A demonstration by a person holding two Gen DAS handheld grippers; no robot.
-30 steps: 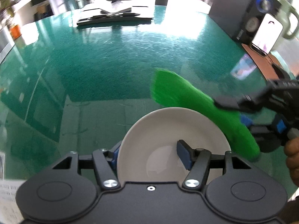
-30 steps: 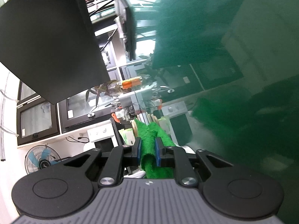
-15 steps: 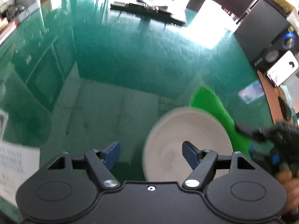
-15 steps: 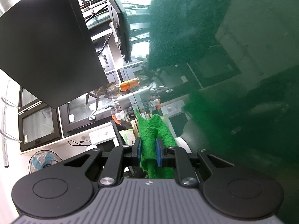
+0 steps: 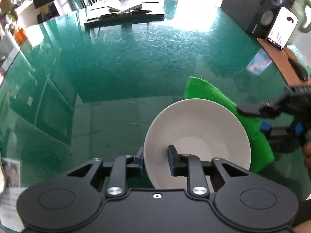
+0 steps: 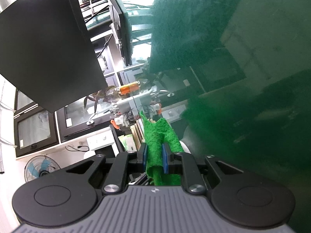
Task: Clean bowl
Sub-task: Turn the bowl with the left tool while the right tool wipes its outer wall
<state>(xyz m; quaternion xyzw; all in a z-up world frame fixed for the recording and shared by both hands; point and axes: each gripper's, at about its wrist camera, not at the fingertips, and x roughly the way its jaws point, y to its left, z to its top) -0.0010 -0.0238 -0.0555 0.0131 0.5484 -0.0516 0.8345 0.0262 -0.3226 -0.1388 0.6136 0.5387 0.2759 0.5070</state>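
Now both grippers grip
Left gripper [image 5: 156, 159] just closed on white bowl [image 5: 196, 136] rim; right gripper [image 6: 154, 158] pinches green cloth [image 6: 159, 136]

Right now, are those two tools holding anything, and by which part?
Left tool pinches the bowl by its near rim. Right tool grips the cloth near its middle fold.

Left tongs [image 5: 156, 160], wide apart half a second back, just closing onto white bowl [image 5: 196, 136] rim: one pad inside, one outside. Bowl now tilted up off bench [image 5: 136, 58], nearer centre.
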